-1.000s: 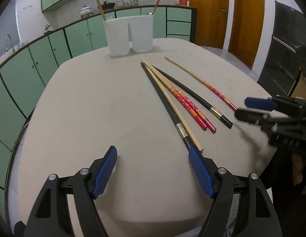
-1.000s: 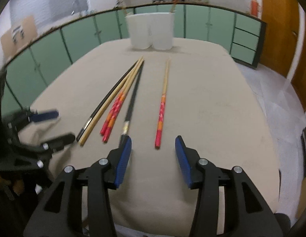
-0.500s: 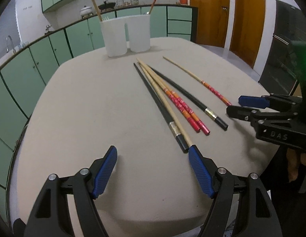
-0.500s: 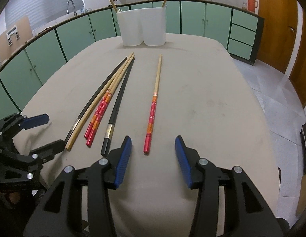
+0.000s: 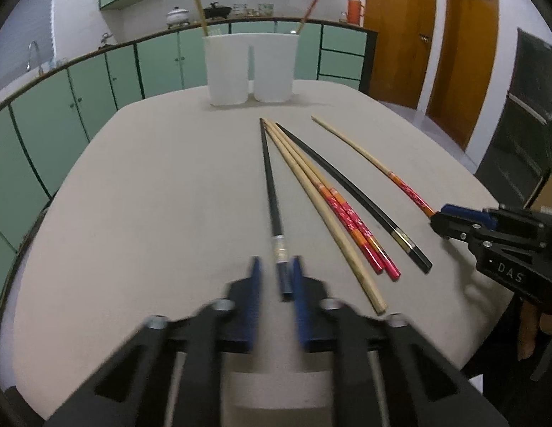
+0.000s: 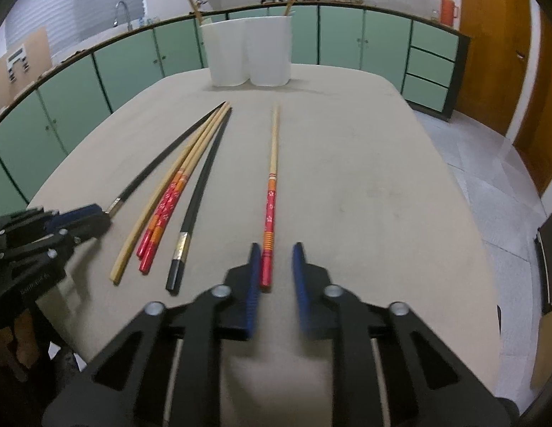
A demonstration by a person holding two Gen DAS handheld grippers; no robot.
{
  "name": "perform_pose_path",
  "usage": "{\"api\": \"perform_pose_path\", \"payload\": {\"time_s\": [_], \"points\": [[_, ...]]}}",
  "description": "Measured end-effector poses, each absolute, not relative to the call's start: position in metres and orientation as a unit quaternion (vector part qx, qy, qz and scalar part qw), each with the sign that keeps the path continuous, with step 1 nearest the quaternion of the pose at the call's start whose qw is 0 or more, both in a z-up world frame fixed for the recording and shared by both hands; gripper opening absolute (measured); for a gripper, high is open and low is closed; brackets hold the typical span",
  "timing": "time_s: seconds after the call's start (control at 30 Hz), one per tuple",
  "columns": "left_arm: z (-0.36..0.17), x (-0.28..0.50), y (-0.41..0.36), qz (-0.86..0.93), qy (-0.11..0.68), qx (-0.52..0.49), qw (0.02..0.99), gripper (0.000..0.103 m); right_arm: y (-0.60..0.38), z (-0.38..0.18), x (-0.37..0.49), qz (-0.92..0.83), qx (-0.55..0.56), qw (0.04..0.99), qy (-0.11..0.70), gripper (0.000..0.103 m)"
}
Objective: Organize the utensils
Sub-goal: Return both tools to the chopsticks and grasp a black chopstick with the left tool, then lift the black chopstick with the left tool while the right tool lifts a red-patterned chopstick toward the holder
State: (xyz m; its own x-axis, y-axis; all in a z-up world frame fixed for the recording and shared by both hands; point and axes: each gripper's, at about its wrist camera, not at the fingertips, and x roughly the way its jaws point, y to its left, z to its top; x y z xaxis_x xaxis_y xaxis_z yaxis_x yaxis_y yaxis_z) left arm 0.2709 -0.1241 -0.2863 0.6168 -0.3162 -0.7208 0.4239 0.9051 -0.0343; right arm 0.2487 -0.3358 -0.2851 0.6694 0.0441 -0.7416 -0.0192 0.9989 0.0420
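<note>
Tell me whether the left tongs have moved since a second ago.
Yes. The left tongs have narrowed and slid right to straddle the black chopstick; judged against the white holder, they have also turned slightly.

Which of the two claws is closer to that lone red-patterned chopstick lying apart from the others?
Right. The right gripper straddles the red-patterned chopstick's near end, while the left gripper is across the bundle, around a black chopstick.
</note>
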Motion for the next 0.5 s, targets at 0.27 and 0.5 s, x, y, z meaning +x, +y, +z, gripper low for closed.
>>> {"api": "perform_pose_path", "payload": {"time_s": [0.27, 0.5], "points": [[-0.285, 0.267, -0.117, -0.182, 0.371, 0.072, 0.908, 0.006, -0.327, -0.286, 0.241, -0.018, 0.004, 0.92, 0.392, 0.005], [-0.286, 0.266, -0.122, -0.199, 0.368, 0.088, 0.904, 0.027, -0.315, -0.286, 0.235, 0.012, -0.001, 0.919, 0.394, 0.01]]}}
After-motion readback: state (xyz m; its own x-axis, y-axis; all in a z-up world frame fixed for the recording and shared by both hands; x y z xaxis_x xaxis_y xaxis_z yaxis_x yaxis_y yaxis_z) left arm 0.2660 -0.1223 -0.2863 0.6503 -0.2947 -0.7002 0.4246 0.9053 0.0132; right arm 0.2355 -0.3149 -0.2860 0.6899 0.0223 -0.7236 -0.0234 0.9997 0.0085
